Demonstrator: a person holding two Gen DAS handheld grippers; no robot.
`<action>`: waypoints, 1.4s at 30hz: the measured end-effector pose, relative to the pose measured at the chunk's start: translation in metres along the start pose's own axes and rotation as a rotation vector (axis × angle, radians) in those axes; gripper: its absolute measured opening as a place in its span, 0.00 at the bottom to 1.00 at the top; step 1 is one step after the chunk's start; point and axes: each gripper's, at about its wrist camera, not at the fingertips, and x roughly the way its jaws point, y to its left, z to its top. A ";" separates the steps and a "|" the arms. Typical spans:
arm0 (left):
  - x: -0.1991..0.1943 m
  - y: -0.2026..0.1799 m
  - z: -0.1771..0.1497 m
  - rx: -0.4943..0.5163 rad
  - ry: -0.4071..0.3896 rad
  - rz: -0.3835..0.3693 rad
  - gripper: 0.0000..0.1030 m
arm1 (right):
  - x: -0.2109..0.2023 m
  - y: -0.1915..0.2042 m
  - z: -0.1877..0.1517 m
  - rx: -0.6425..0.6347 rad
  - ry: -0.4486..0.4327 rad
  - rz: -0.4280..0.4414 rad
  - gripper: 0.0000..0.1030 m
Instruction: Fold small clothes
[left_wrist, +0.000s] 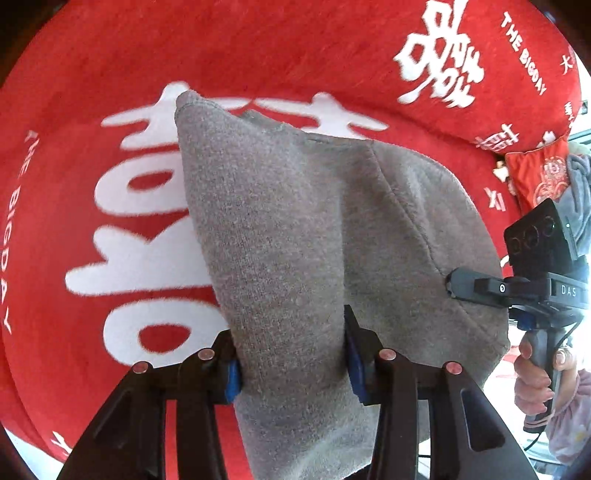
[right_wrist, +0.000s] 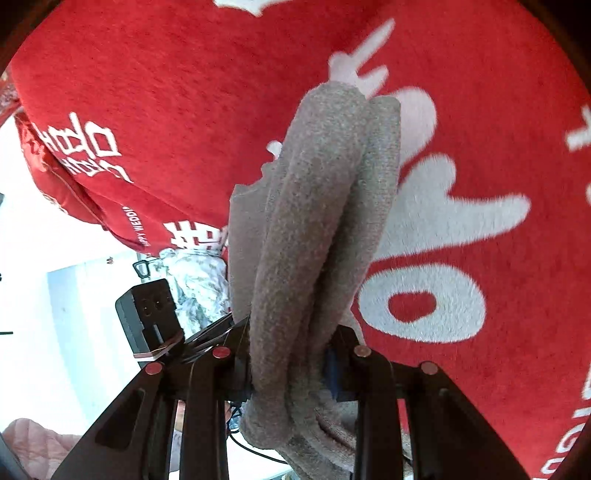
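At the bottom centre of each view, the left gripper (left_wrist: 291, 373) and right gripper (right_wrist: 291, 373) each clamp a bunched edge of the grey garment (left_wrist: 295, 229), which hangs over the red blanket (left_wrist: 110, 66) (white lettering). Keep both grips level, lay the far hem down first.

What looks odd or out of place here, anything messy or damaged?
Nothing looks damaged or spilled. The grey garment is bunched rather than flat, pinched by the left gripper and the right gripper above the red blanket. In the right wrist view it hangs in thick rolls.
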 end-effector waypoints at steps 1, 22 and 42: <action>0.005 0.004 -0.003 -0.003 0.009 0.011 0.45 | 0.007 0.000 0.000 0.004 0.004 -0.018 0.30; -0.031 0.042 -0.022 -0.133 -0.071 0.290 0.62 | -0.032 0.027 -0.018 -0.185 -0.143 -0.795 0.41; -0.033 0.021 -0.030 -0.102 -0.058 0.374 0.94 | 0.002 0.055 -0.054 -0.219 -0.162 -0.907 1.00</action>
